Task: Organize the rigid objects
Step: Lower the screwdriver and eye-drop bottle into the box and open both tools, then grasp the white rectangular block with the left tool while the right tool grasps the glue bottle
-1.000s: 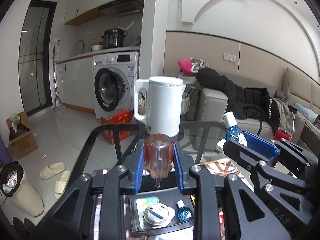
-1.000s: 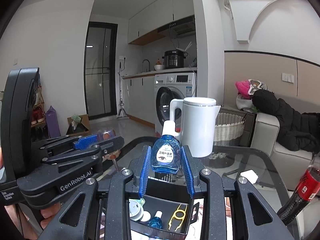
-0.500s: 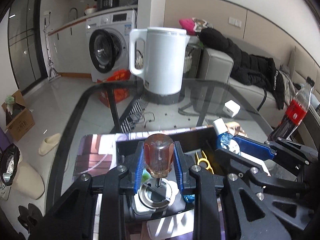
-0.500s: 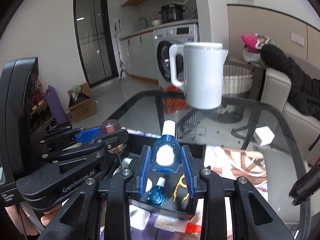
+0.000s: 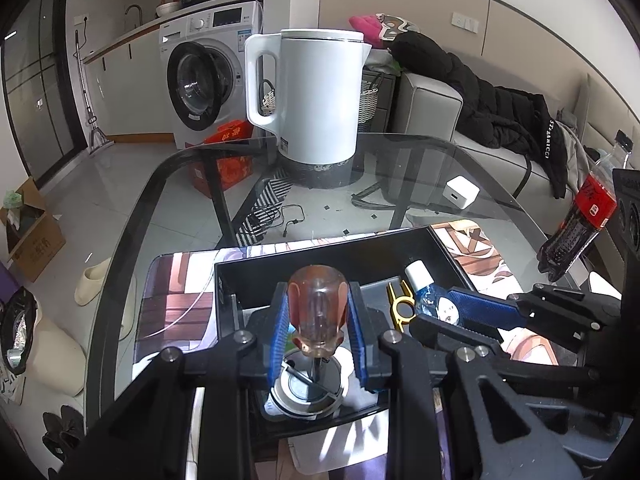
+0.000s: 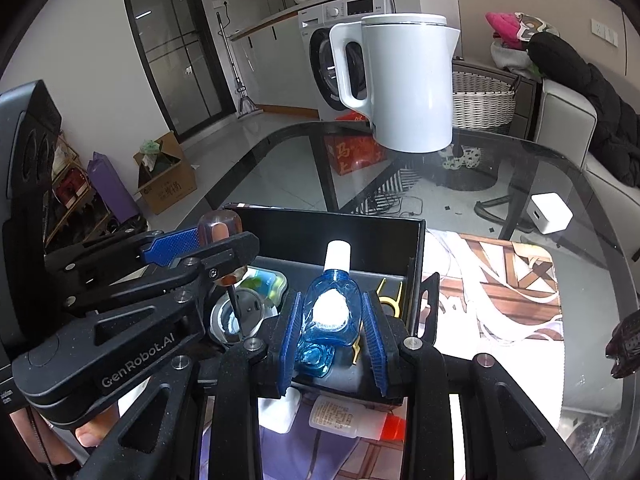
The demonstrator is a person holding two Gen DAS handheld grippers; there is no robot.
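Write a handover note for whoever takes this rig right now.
Left gripper: shut on the screwdriver, tip down over the round metal tin in the black tray.
Right gripper: shut on the blue bottle, above a smaller blue bottle in the tray.
Done: yellow tool already in the tray.
Left: release both; white tube lies outside.

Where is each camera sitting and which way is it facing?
Left wrist: on the left gripper, looking down over the screwdriver into the black box; right gripper enters from the right.
Right wrist: on the right gripper, looking over the blue bottle into the box; left gripper enters from the left.
Both share the box, kettle and washer.
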